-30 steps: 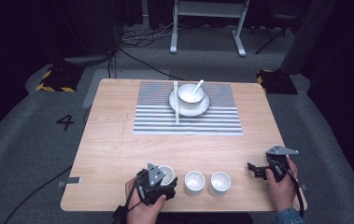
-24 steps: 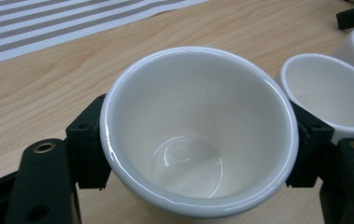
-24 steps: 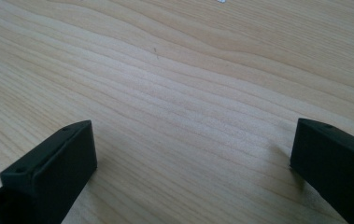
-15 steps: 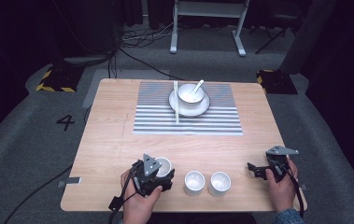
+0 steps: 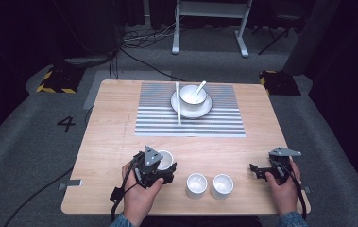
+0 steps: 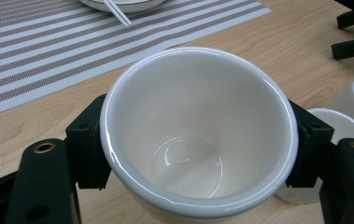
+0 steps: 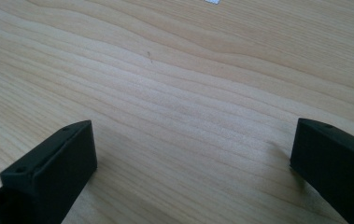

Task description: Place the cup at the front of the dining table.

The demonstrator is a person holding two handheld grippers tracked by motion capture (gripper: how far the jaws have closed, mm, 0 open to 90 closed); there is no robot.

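- High view: left gripper point(image 5: 160, 166) sat at the near-left part of the wooden table point(image 5: 115, 142), jaws clamped on a white cup point(image 5: 165, 160). Cup was between the jaws, with the grey plate just left of it.
- Two more white cups point(image 5: 197, 185) point(image 5: 222, 185) stood to the right of those jaws, side by side near the front edge, close to each other; can't tell if they touched.
- Right gripper point(image 5: 257, 170) was at the near-right edge, jaws spread, nothing between them, well apart from the cups.
- Far side of the table: striped placemat point(image 5: 157, 120) carrying a plate with a bowl point(image 5: 191, 100), a spoon point(image 5: 199, 87) in the bowl, chopsticks point(image 5: 178, 101) lying along the plate's left.
- Room: dark, grey carpet point(image 5: 35, 151) with a "4" mark point(image 5: 66, 124), cables on the floor, yellow-black striped blocks point(image 5: 55, 80) at both far corners, a white stand frame point(image 5: 209, 19) behind.
- Left gripper view: cup point(image 6: 198, 135) was empty, glossy inside, gripped at its wall by both jaws, one on each side. Placemat point(image 6: 48, 51) lay ahead of the jaws, neighbour cups point(image 6: 347, 116) off to their right, bare wood around.
- Right gripper view: jaws wide apart over bare light wood grain point(image 7: 188, 93), nothing in the gap; small dark speck on the wood ahead of them.
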